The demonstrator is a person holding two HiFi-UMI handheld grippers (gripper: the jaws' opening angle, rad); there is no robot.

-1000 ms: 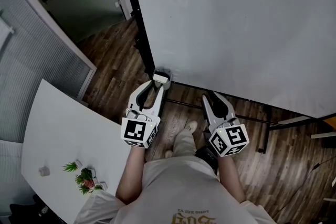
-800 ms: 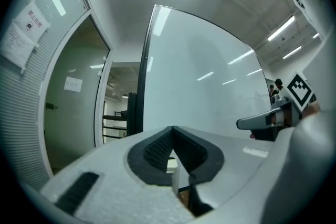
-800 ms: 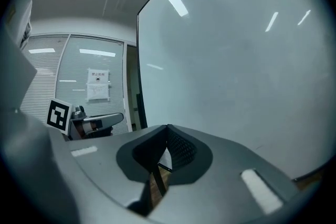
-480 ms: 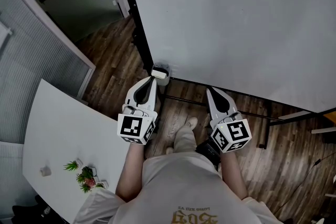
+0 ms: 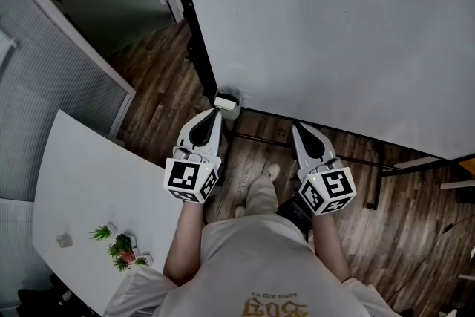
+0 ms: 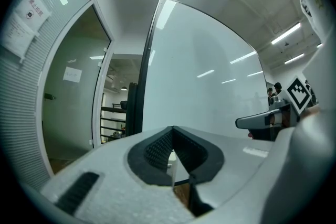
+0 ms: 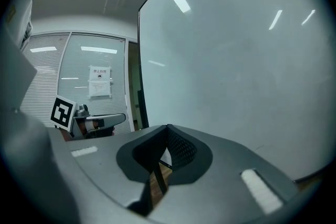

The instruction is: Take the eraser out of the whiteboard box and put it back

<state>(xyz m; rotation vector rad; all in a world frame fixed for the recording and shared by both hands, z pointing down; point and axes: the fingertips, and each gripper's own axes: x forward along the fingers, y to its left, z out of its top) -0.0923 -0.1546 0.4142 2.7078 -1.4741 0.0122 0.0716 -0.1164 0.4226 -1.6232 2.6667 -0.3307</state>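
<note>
Whiteboard box [image 5: 226,101], small, white, sits at bottom-left corner of big white whiteboard [image 5: 334,33]; can't tell if eraser inside. L gripper [image 5: 214,113], white w/ black pads, jaws closed, empty, tip just beside box. R gripper [image 5: 298,128] also closed, empty, further right over brown wood floor [image 5: 163,85].

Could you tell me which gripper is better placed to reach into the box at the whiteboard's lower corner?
Probably the left. The left gripper points at the box with its tip just short of it, while the right gripper sits well off to the side. Both are shut and empty.
</note>
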